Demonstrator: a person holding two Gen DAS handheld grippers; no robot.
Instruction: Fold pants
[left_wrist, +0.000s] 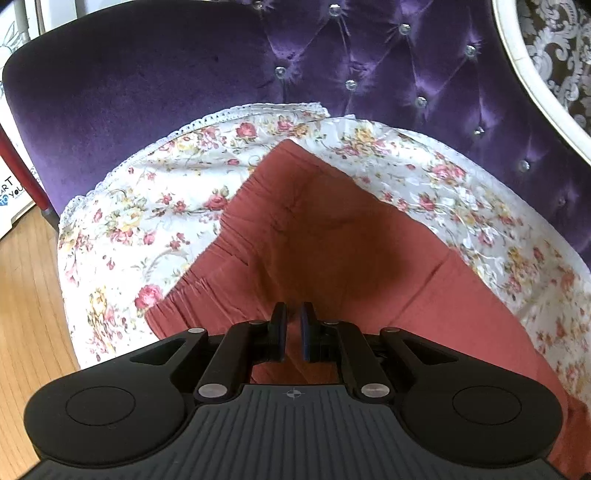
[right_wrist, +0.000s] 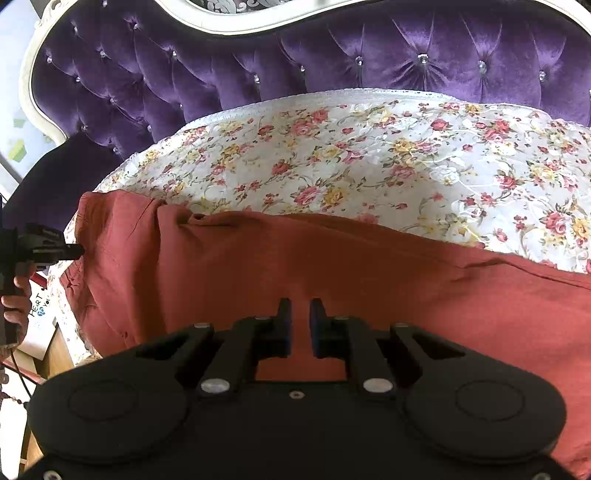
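The lower part of both wrist views is filled by each gripper's own black body, which hides the near edge of the pants (left_wrist: 332, 236) and whatever lies under the fingers. In the right wrist view the pants (right_wrist: 332, 266) run off the right edge, so the legs' ends cannot be seen.

The rust-red pants lie spread on a floral sheet (left_wrist: 147, 206) over a purple tufted sofa (left_wrist: 147, 74) with a white carved frame (right_wrist: 236, 22). Their gathered elastic waistband (left_wrist: 207, 258) runs along the left side in the left wrist view.

The left gripper (left_wrist: 293, 325) has its fingers (left_wrist: 279, 328) close together with a narrow gap; red cloth shows through the gap, but whether any is pinched cannot be told. The right gripper (right_wrist: 300, 325) likewise shows a slim gap over the fabric, its hold unclear. In the right wrist view the left gripper (right_wrist: 75, 252) appears at the left edge, its tip at the pants' waist end, with the person's hand (right_wrist: 14, 299) behind it.
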